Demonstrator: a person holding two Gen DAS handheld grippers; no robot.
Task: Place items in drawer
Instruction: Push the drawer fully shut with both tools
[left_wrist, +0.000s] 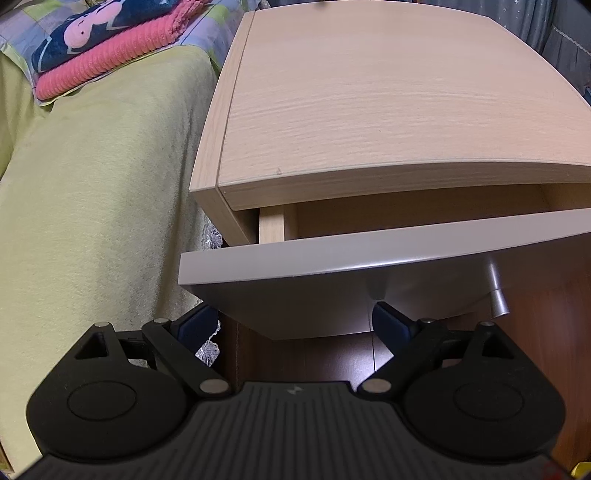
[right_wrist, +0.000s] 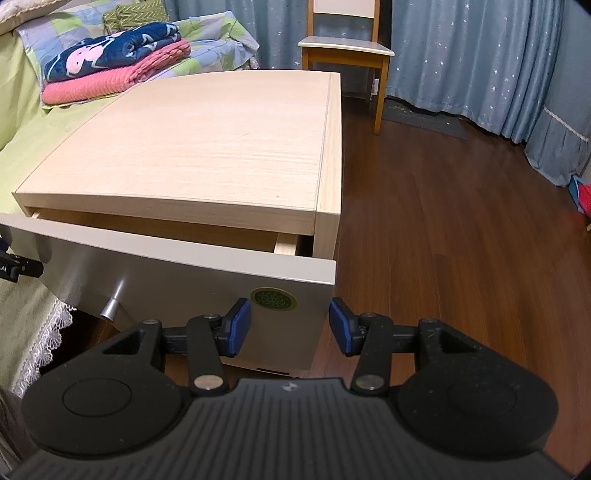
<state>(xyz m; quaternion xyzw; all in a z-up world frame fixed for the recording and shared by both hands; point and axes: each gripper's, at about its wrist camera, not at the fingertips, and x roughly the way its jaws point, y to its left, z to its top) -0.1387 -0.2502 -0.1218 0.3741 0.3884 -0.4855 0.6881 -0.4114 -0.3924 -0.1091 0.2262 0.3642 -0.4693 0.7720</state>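
Note:
A light wooden nightstand (left_wrist: 369, 96) (right_wrist: 207, 147) stands beside a bed. Its top drawer (left_wrist: 369, 254) (right_wrist: 177, 273), with a grey front, is pulled out a little; what lies inside is hidden. A silver knob (left_wrist: 496, 295) (right_wrist: 110, 308) sticks out of the drawer front. My left gripper (left_wrist: 293, 328) is open, low in front of the drawer's left part, its blue pads partly under the front panel. My right gripper (right_wrist: 290, 325) is open with nothing between its fingers, straddling the drawer front's right corner. Folded pink and navy blankets (left_wrist: 110, 48) (right_wrist: 114, 62) lie on the bed.
The bed with a yellow-green cover (left_wrist: 92, 221) (right_wrist: 22, 166) flanks the nightstand's left side. Brown wooden floor (right_wrist: 461, 240) spreads to the right. A wooden chair (right_wrist: 347, 51) and blue curtains (right_wrist: 480, 55) stand behind. The left gripper's tip (right_wrist: 18, 267) shows at the right wrist view's left edge.

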